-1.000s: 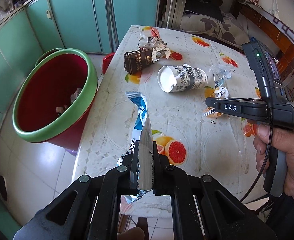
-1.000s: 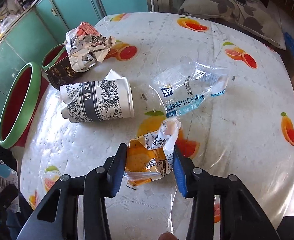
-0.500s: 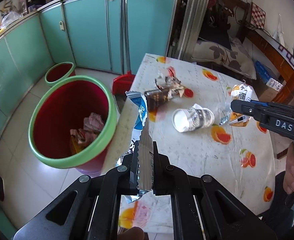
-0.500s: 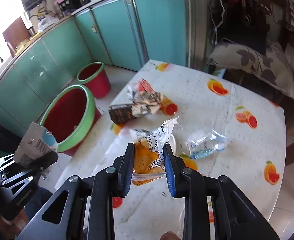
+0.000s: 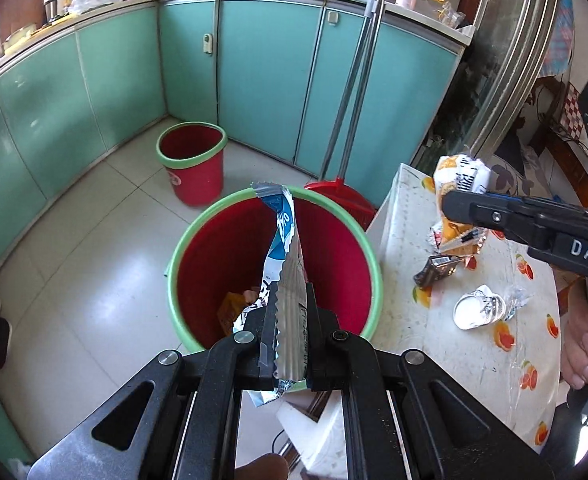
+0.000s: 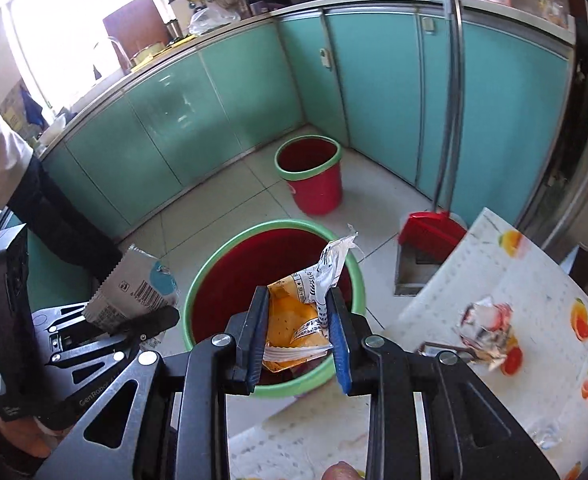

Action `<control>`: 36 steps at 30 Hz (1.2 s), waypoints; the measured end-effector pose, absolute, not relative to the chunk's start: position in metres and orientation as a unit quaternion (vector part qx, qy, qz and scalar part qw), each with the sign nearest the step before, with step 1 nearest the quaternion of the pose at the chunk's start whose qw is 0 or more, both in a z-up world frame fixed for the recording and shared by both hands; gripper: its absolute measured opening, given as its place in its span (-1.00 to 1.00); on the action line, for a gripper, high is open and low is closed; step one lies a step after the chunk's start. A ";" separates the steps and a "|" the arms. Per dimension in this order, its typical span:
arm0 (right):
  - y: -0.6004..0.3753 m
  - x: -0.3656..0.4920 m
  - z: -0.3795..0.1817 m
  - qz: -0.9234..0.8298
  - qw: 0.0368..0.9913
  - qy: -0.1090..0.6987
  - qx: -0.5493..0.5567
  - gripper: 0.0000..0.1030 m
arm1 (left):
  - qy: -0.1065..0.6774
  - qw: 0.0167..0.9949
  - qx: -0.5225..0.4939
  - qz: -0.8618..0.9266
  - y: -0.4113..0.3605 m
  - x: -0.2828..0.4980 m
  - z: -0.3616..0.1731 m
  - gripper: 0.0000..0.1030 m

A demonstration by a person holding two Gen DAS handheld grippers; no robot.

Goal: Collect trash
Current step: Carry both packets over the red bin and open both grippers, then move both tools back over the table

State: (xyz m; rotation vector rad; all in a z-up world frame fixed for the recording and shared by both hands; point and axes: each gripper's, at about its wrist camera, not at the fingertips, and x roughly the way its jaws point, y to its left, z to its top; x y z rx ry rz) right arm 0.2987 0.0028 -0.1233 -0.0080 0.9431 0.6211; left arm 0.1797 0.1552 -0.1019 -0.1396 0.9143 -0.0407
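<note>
My left gripper (image 5: 290,312) is shut on a flat silver and blue wrapper (image 5: 288,264), held upright above the big red bin with a green rim (image 5: 274,280). Some trash lies in the bin's bottom. My right gripper (image 6: 294,316) is shut on a crumpled orange snack bag (image 6: 294,312), also above that bin (image 6: 230,264). In the left wrist view the right gripper (image 5: 450,204) and its orange bag (image 5: 454,176) hang over the table's corner. The right wrist view shows the left gripper (image 6: 162,316) and its wrapper (image 6: 134,292) at the left.
A smaller red bucket (image 5: 192,160) stands by the teal cabinets (image 5: 262,72). A red dustpan (image 6: 426,240) and a broom handle lean near the table (image 5: 446,320). On the table lie a paper cup (image 5: 478,308), a dark carton (image 5: 434,270) and crumpled paper (image 6: 482,328).
Both grippers swung left and up from the table to above the big bin, carrying their pieces. The right jaws closed on the orange bag and lifted it off the table.
</note>
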 end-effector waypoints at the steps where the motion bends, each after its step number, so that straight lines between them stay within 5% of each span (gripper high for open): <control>1: 0.013 0.306 -0.127 0.301 0.841 0.450 -0.004 -0.50 | 0.443 0.894 -0.067 -0.019 0.159 0.181 -0.105 -0.86; 10: 0.071 0.367 -0.176 0.313 0.816 0.486 -0.011 -0.48 | 0.456 0.886 -0.082 -0.035 0.165 0.197 -0.133 -0.81; 15: 0.081 0.383 -0.192 0.309 0.810 0.498 -0.013 -0.44 | 0.466 0.879 -0.092 -0.036 0.164 0.210 -0.147 -0.56; 18: 0.080 0.391 -0.197 0.311 0.806 0.503 -0.004 -0.23 | 0.467 0.877 -0.107 -0.035 0.167 0.214 -0.150 0.03; 19: 0.080 0.392 -0.199 0.312 0.805 0.505 -0.001 -0.09 | 0.467 0.877 -0.111 -0.032 0.169 0.214 -0.150 0.46; 20: 0.080 0.394 -0.199 0.314 0.805 0.504 0.003 -0.01 | 0.464 0.878 -0.116 -0.031 0.171 0.213 -0.150 0.58; 23: 0.078 0.394 -0.198 0.316 0.807 0.499 0.006 0.32 | 0.463 0.879 -0.115 -0.027 0.174 0.212 -0.150 0.58; 31: 0.069 0.388 -0.189 0.318 0.810 0.493 0.022 0.46 | 0.463 0.879 -0.110 -0.025 0.175 0.206 -0.148 0.58; 36: 0.051 0.375 -0.174 0.314 0.817 0.482 0.036 0.58 | 0.458 0.883 -0.102 -0.029 0.168 0.202 -0.139 0.90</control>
